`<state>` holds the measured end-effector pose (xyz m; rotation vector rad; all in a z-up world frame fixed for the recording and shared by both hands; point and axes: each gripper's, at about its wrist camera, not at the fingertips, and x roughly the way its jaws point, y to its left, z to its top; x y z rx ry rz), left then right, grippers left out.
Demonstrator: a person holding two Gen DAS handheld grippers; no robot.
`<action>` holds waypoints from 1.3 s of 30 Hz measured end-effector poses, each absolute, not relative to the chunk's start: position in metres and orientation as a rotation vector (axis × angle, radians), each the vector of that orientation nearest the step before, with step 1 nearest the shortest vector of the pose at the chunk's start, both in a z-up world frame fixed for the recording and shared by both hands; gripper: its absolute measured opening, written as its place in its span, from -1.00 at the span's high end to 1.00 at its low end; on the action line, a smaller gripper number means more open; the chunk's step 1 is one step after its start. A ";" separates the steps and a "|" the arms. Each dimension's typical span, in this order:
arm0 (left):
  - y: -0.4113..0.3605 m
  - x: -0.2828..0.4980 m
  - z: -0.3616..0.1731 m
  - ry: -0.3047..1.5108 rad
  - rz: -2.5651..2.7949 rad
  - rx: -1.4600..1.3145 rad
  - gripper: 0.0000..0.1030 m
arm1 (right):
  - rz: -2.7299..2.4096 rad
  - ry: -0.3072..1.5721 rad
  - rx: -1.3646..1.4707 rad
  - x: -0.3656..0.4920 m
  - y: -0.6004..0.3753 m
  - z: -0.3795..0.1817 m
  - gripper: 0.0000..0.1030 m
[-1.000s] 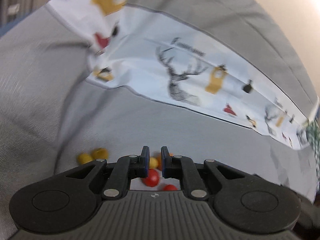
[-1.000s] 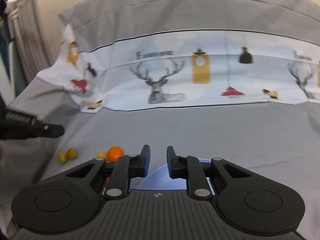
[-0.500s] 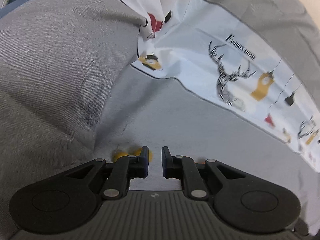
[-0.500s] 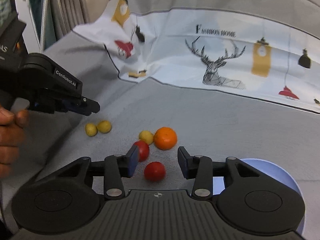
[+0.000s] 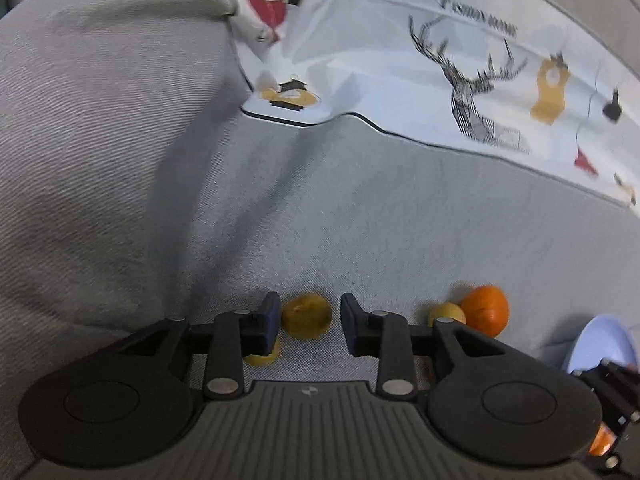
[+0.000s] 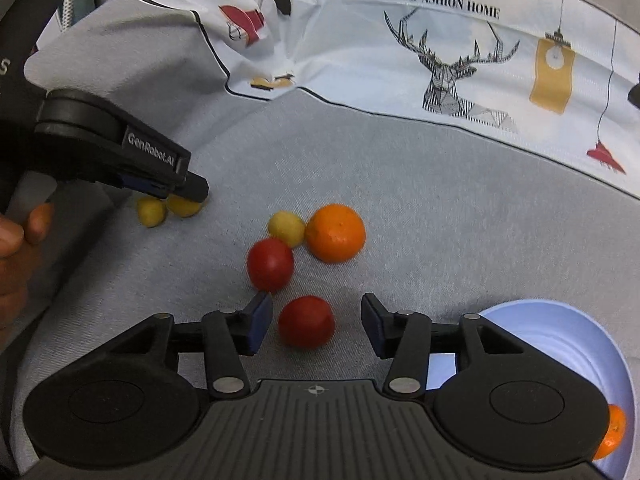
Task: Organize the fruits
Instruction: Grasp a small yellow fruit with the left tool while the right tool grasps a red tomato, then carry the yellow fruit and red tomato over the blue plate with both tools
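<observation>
Grey fabric surface [image 6: 440, 208], white deer-print cloth [image 6: 400, 40] lying across its far side

1. We see a round red tomato-like fruit [image 6: 306, 322] lying between our right tool's parted fingers, touching neither.
2. A second red fruit [image 6: 270, 264] lies just ahead, left of centre.
3. Beyond it, a small yellow fruit [image 6: 286, 228] touches a round orange citrus [image 6: 336, 233].
4. Two small yellow fruits lie under our left tool: one [image 5: 306, 316] between its fingers, the other [image 6: 151, 211] beside it.
5. Another orange fruit [image 6: 612, 432] sits in the pale blue bowl [image 6: 560, 344], at our right tool's right.
</observation>
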<state>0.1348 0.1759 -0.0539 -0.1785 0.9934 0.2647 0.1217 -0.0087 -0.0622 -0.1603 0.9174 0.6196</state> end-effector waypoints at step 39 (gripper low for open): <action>0.130 0.081 -0.012 0.923 0.207 -0.127 0.43 | 0.603 0.763 -0.060 0.080 -0.054 -0.009 0.37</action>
